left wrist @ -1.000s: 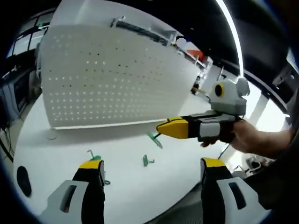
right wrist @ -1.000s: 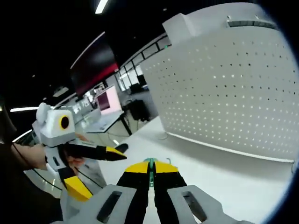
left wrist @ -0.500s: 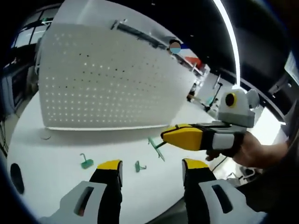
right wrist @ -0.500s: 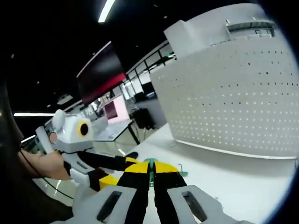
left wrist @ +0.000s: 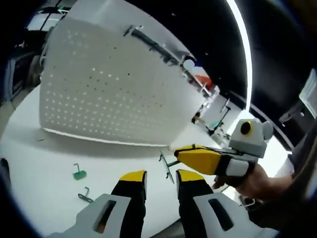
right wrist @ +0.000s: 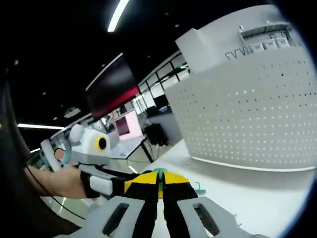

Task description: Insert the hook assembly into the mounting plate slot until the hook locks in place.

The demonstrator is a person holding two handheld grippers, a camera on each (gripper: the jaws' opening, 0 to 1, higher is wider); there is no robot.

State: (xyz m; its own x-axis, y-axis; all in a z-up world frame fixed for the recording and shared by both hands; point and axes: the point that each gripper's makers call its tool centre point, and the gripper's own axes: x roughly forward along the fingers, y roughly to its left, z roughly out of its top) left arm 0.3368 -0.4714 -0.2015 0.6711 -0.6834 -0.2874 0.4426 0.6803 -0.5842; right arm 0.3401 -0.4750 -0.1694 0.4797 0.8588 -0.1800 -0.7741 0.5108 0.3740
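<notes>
A slim green wire hook is pinched by its shank at the tips of the right gripper, whose yellow jaws are closed on it — a light, stiff, springy piece likely to swivel if held near the bent end. It hangs above the white tabletop, well apart from the white perforated mounting plate. The left gripper stands nearly closed beside it, apparently empty. Two spare green hooks lie on the table — their shape is too small to judge.
</notes>
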